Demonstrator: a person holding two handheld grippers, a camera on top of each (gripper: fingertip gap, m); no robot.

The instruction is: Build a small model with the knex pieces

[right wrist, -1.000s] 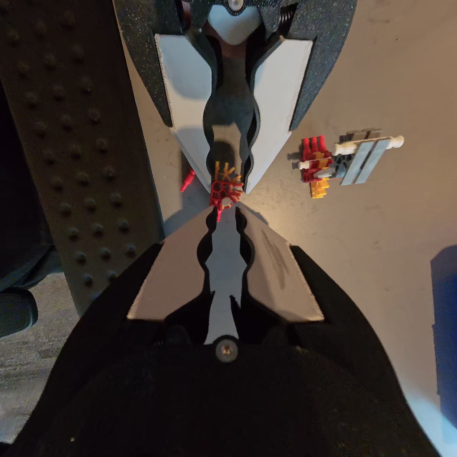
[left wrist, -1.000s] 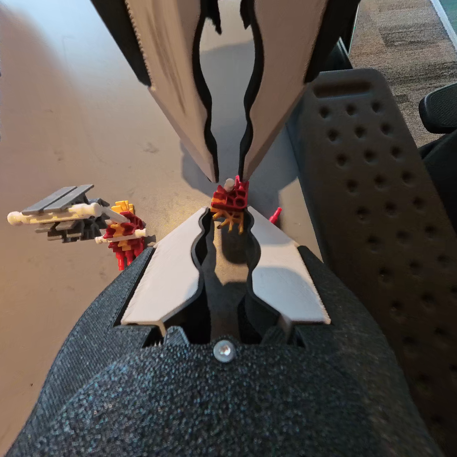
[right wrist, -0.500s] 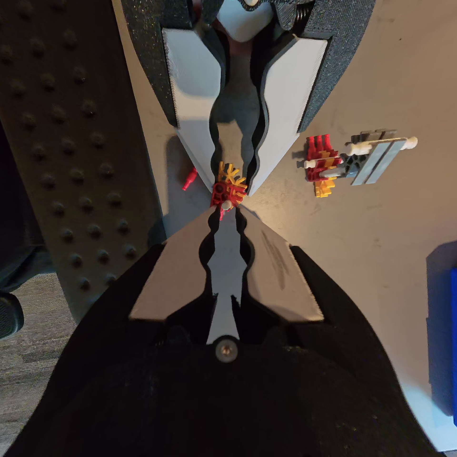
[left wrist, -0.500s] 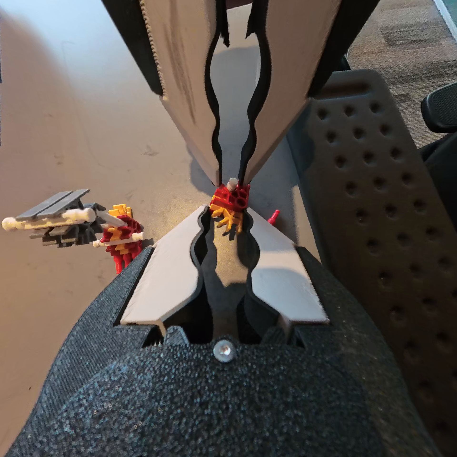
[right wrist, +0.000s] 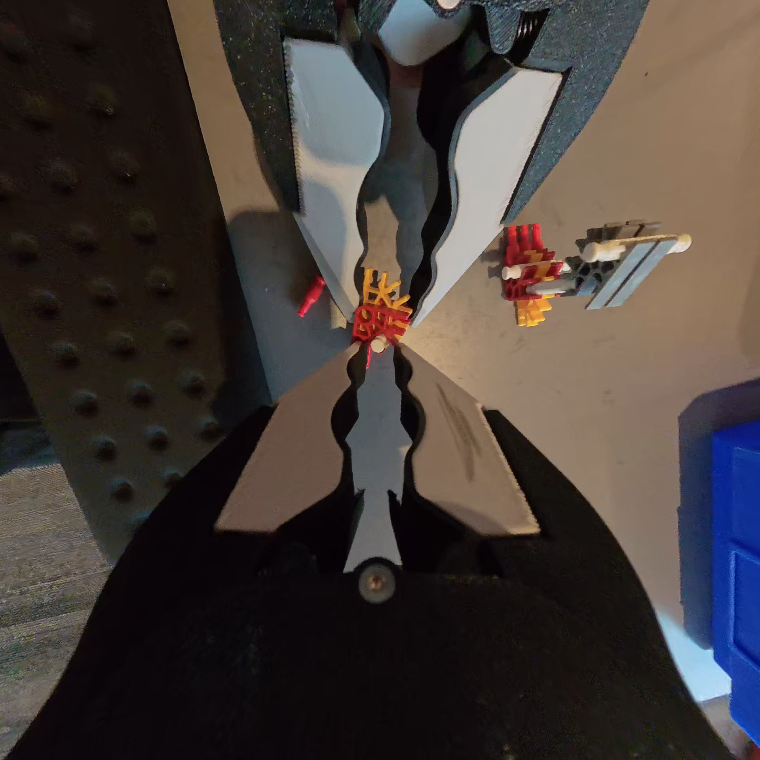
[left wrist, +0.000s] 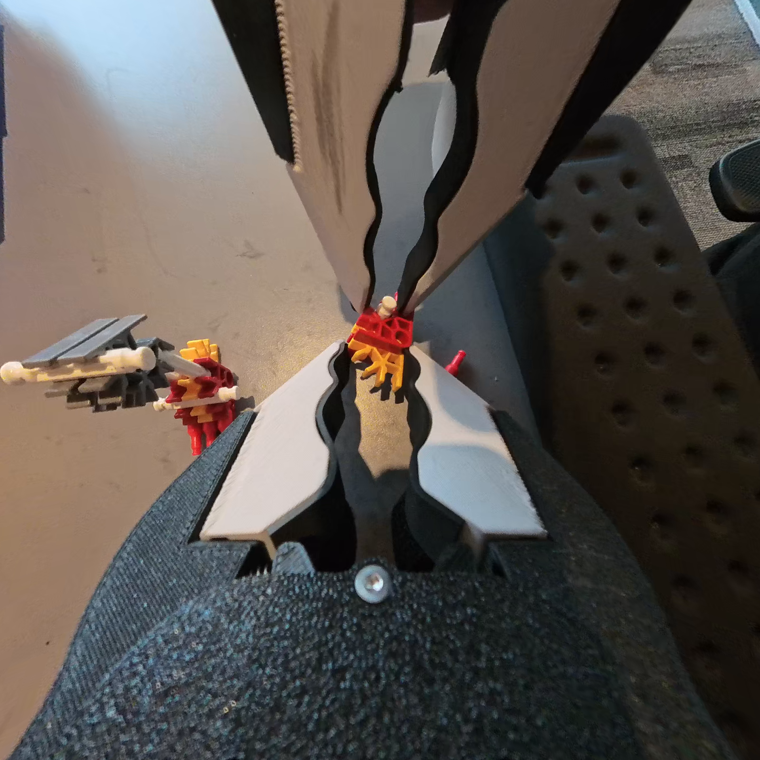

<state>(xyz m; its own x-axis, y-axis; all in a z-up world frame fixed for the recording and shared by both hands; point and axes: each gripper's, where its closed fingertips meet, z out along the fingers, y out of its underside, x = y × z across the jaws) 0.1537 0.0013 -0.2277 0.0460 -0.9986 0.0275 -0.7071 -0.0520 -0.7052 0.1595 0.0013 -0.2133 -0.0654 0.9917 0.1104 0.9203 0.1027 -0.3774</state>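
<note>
The left gripper [left wrist: 377, 357] is clenched on a small red-and-yellow plastic connector cluster [left wrist: 381, 342] with a white peg on top, holding it just above the tan tabletop [left wrist: 123, 205]. The right gripper [right wrist: 375, 349] meets it tip to tip from the opposite side, its jaws closed on the cluster's red end around the white peg. A loose small red plastic peg [left wrist: 455, 363] lies just beside the cluster, near the table's edge, where a dark perforated plastic chair back [left wrist: 641, 370] stands close. A larger grey, white, red and yellow plastic assembly [left wrist: 123, 370] rests well apart on the other side, with bare tabletop around it. A blue plastic bin [right wrist: 736, 575] sits at the far table edge.
</note>
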